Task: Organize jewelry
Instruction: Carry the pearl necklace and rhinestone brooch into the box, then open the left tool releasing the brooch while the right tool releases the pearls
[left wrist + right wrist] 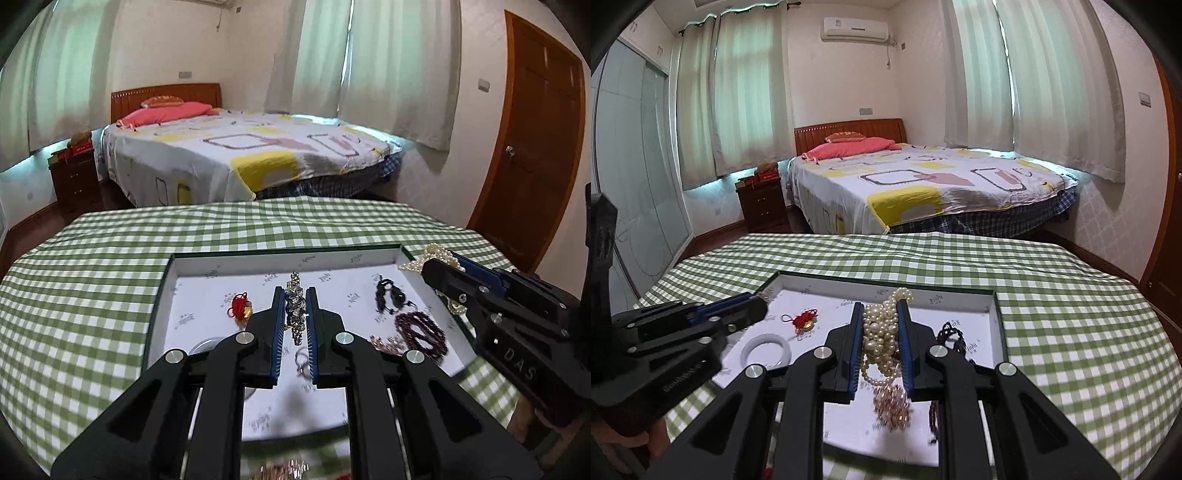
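Observation:
My left gripper (295, 295) is shut on a silver crystal bracelet (295, 314), held above a white-lined tray (280, 253) with a dark green rim. In the tray lie a red knot charm (239, 306), a ring (303, 363), a black piece (389, 297), a dark red bead bracelet (421, 334) and a white bangle (766, 349). My right gripper (881, 304) is shut on a bunched pearl necklace (882, 332) over the tray's right half. A blurred rose-gold chain (892, 404) shows below the pearls. Each gripper shows in the other's view: right (443, 266), left (753, 304).
The tray sits on a green checked tablecloth (92, 295). More glittering jewelry (284, 470) lies on the cloth in front of the tray, mostly hidden by the gripper. Beyond the table are a bed (923, 184), a nightstand (761, 203) and a wooden door (535, 147).

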A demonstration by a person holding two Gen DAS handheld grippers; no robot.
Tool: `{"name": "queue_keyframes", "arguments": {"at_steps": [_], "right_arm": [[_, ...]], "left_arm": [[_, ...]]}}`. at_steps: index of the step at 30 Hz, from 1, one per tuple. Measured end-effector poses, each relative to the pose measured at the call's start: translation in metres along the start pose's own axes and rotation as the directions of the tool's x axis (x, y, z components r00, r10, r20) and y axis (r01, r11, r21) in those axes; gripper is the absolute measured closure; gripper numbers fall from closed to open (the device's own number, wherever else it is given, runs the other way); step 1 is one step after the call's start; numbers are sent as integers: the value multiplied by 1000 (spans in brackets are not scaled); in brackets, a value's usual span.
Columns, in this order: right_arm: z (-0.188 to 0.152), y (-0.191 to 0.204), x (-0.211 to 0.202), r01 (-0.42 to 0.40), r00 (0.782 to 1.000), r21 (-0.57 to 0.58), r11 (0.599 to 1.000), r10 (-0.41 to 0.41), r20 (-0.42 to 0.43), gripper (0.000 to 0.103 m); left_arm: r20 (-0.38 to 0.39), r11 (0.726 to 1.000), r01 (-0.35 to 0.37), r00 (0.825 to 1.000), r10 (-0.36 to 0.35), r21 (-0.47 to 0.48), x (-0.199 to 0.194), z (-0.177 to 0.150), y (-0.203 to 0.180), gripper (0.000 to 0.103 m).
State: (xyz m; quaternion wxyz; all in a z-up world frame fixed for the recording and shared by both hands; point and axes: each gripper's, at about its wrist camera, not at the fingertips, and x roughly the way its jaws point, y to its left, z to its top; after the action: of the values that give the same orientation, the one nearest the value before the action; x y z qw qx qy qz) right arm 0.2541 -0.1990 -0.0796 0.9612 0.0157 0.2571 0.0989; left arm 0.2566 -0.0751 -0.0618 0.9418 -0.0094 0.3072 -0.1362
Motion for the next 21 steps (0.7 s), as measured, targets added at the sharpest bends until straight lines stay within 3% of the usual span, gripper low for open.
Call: {"name": "queue_keyframes", "arguments": {"at_steps": [10,21], "right_arm": [[-18,-18,68,-1,990,22,1000,4,-144,85],[-24,-24,91,-8,971,28,1000,14,-238,84]], "left_arm": [[-155,999,-18,988,13,-30,74,-5,7,92],[-245,999,-27,969,17,-36,99,-12,7,92]]}}
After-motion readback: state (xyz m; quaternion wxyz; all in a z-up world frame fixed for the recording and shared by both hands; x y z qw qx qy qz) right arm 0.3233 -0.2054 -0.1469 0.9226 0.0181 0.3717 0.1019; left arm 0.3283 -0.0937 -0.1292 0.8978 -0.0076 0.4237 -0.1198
